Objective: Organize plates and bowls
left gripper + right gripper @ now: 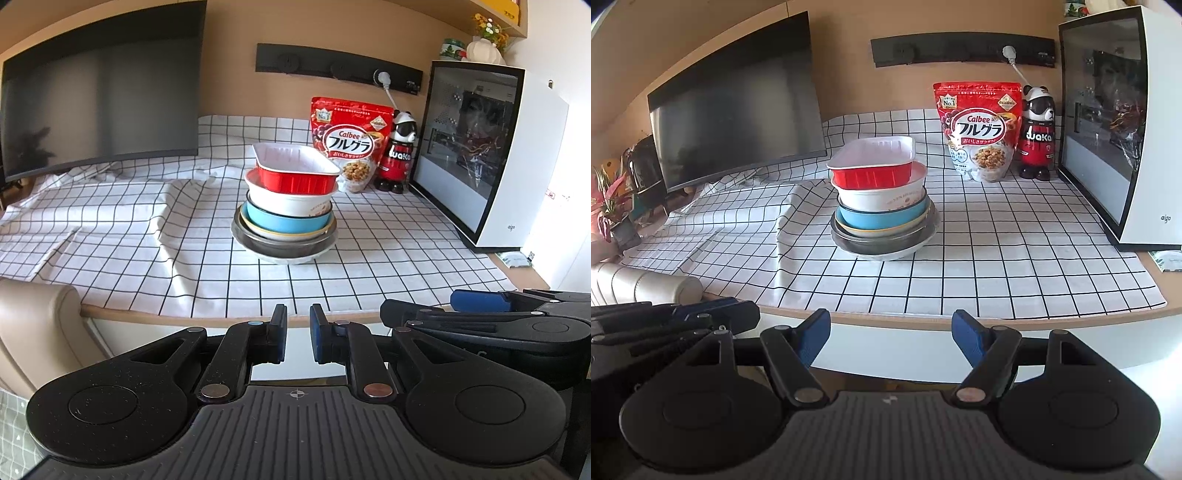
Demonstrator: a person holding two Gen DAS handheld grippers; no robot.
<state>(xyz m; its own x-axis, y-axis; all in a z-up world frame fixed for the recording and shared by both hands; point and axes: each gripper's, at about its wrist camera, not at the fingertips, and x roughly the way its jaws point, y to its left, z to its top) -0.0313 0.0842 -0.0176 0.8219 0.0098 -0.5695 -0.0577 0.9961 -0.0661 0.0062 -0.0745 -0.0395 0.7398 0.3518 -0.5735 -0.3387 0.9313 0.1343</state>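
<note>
The checked tablecloth [369,266] fills the middle of both views, and at its centre the task's dishes are gathered into one stack [286,206]. From the bottom up, a wide grey plate [284,251], a cream plate with a yellow rim [273,233], a blue bowl [284,221] and a white bowl [288,201] are nested, and a red rectangular tray [295,177] is seated on top, slightly tilted and overhanging. A cereal bag [351,144] and a panda bottle [400,155] are seen just behind, toward the upper right. Both tools are held back at the lower edge, off the table: the left gripper [298,338] is nearly closed on nothing, and the right gripper [891,341] is spread wide and empty. Such a scene would suit either a finished stacking or a pile awaiting sorting. Should the stack be handled, the tray ought to be taken by its rim while the bowls beneath are steadied, since toppling could be expected.
</note>
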